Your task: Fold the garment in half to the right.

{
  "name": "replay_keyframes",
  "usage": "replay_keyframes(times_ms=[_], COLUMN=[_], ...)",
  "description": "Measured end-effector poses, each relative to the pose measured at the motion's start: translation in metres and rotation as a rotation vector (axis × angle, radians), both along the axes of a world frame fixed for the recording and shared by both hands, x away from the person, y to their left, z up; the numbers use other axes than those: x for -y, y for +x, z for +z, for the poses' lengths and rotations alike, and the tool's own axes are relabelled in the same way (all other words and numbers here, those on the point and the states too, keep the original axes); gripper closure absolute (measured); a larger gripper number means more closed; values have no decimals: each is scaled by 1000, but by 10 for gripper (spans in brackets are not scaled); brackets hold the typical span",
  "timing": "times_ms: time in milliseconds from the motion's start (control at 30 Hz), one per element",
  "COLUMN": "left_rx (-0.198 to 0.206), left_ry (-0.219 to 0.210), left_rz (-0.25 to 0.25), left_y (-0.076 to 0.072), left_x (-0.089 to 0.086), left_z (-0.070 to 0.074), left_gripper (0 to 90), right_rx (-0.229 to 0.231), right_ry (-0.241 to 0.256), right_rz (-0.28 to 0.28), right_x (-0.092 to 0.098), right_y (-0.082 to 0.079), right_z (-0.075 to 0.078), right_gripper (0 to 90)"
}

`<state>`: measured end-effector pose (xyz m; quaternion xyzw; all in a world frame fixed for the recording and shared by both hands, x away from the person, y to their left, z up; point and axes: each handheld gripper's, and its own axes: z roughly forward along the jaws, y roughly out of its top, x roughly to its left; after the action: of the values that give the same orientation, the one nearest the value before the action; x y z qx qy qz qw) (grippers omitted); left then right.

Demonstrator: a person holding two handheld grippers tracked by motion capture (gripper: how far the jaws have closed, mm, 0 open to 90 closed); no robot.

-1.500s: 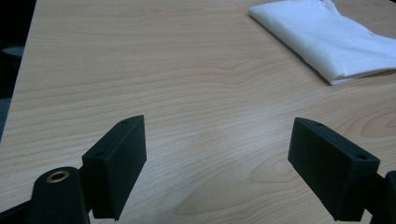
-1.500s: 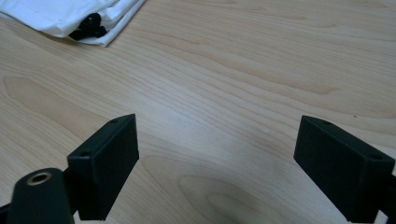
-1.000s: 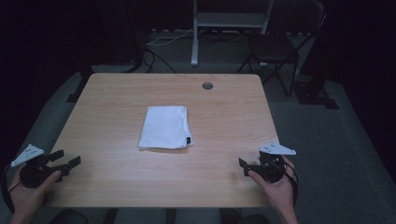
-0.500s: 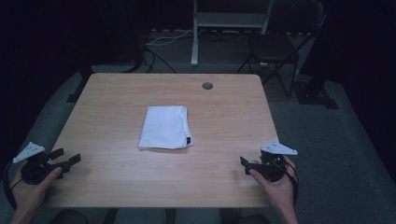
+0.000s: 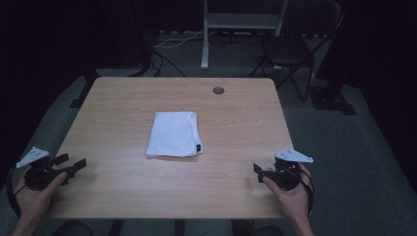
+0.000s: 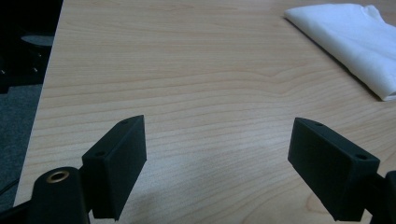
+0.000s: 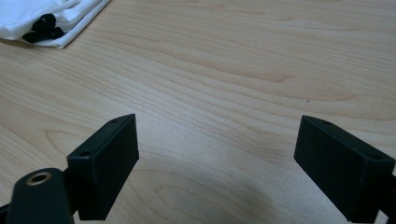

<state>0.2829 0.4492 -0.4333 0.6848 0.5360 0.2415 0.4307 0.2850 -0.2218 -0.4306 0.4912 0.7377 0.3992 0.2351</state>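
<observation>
Two grippers rest at the near corners of the wooden table (image 5: 123, 103), and you hold one in each hand. At about 8 o'clock from the table's middle, your left gripper (image 5: 69, 164) sits at the near left edge, its jaws standing wide apart with nothing but bare wood between them. At the centre lies the folded white cloth (image 5: 174, 133), flat, with a small dark tag at its near right corner; it is well apart from both grippers. In the left gripper view it lies toward 2 o'clock, in the right gripper view toward 10 o'clock. At about 4 o'clock, your right gripper (image 5: 261, 173) sits near the right edge, jaws likewise spread wide and empty.
</observation>
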Motion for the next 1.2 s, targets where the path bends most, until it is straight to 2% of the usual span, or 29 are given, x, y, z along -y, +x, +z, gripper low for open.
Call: replay_keyframes(times_ms=[867,1133,1200], left_rx=[-3,0,1], left_ry=[10,15,16], left_rz=[6,8,9], left_y=[3,3,3], left_x=[3,5,5], left_z=[-5,-4,-4], left_gripper=[188,188,188], right_rx=[6,-14,-2], right_ry=[5,10,12], right_rz=[-18,-27,-29], right_x=[0,1,1], right_y=[4,7,7], right_z=[-6,-13,-13], right_gripper=[131,131,131])
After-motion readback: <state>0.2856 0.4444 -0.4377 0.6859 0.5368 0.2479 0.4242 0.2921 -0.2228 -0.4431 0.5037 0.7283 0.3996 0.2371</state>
